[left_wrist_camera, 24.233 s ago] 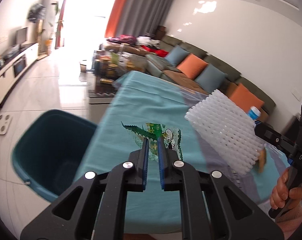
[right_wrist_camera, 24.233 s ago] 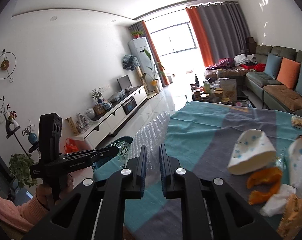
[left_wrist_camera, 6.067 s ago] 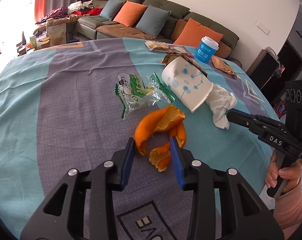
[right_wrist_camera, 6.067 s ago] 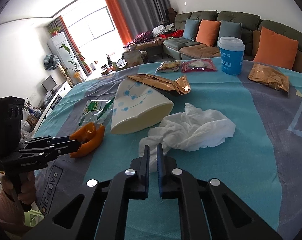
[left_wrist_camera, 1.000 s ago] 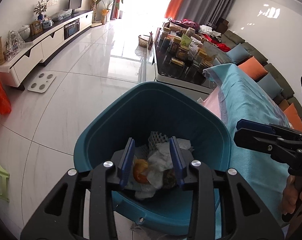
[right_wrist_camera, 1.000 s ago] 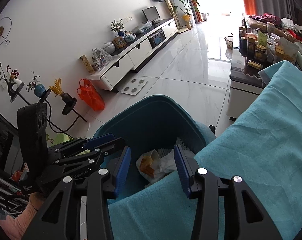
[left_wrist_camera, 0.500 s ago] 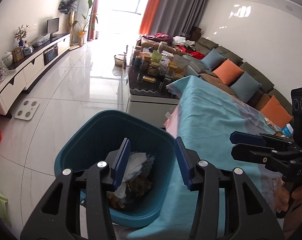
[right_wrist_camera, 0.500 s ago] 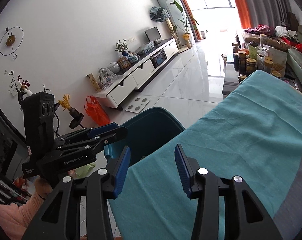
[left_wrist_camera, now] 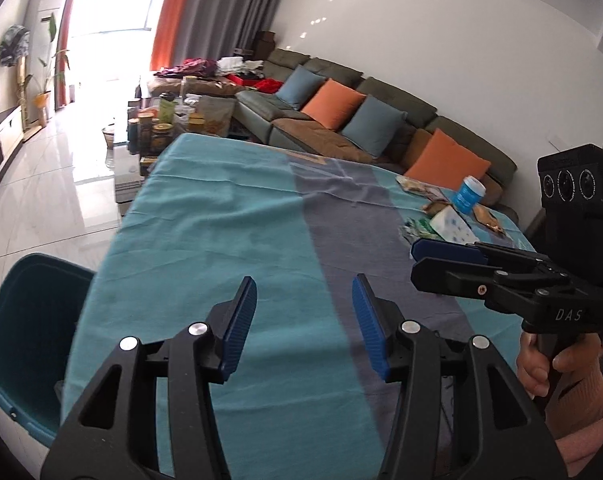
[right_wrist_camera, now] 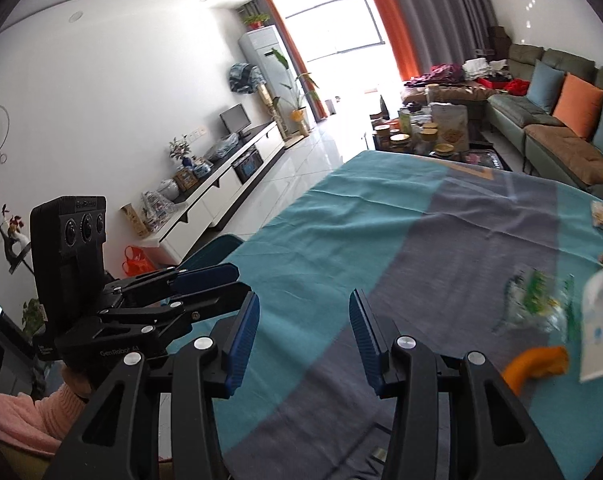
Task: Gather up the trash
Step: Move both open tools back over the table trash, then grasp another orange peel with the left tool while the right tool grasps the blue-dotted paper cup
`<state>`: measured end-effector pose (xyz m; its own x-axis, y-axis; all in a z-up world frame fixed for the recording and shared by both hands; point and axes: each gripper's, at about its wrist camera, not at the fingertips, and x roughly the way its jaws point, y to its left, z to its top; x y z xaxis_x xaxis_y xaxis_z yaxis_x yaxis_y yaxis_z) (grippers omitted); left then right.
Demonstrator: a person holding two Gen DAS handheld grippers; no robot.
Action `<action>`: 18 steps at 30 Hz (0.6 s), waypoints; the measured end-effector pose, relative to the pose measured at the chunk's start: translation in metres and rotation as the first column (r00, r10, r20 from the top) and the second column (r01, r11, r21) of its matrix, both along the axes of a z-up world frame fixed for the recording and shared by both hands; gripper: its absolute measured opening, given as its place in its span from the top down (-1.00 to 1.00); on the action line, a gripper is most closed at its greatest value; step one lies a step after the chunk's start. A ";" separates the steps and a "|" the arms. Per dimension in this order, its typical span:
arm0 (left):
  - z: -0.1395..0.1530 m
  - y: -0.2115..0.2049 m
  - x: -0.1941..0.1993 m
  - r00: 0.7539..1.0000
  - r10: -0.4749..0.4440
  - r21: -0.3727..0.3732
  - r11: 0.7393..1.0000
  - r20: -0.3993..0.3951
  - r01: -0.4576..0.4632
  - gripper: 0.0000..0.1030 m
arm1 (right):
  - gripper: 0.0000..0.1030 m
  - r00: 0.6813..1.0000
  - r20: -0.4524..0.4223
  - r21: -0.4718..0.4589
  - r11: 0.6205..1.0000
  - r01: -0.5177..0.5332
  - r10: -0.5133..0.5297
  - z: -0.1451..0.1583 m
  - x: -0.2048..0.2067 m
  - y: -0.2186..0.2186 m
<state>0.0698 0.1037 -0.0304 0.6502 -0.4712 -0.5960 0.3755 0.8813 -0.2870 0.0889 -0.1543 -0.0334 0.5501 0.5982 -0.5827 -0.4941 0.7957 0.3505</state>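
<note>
Risk: remaining trash light, loose; hasty grab could pinch tablecloth or knock orange peel and crumpled wrapper off table. Paper cup lies on side, may roll.

Left gripper: jaws opening, about half wide, nothing between. Right gripper: jaws apart, about half wide, empty.

Trash sits ahead and right of right jaws, well apart from left jaws. Teal bin beside table, lower left.

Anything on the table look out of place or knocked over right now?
Yes: the white dotted paper cup lies tipped on its side, with an orange peel and a crumpled clear wrapper beside it on the tablecloth.
</note>
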 end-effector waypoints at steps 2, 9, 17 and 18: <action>-0.005 -0.027 0.001 0.998 -0.055 0.007 0.998 -0.009 0.055 0.04 | 0.14 0.998 -0.001 -0.002 0.998 0.067 -0.067 -0.003 -0.007 -0.027; -0.017 -0.113 0.012 0.977 -0.207 0.023 0.978 -0.053 0.208 0.05 | 0.14 0.968 -0.033 0.012 0.969 0.248 -0.247 -0.018 -0.020 -0.104; -0.026 -0.165 0.028 0.956 -0.275 0.033 0.960 -0.097 0.279 0.05 | 0.14 0.921 -0.088 0.047 0.922 0.385 -0.380 -0.040 -0.022 -0.165; -0.026 -0.166 0.030 0.955 -0.278 0.036 0.959 -0.101 0.283 0.05 | 0.14 0.916 -0.096 0.055 0.917 0.395 -0.389 -0.043 -0.020 -0.170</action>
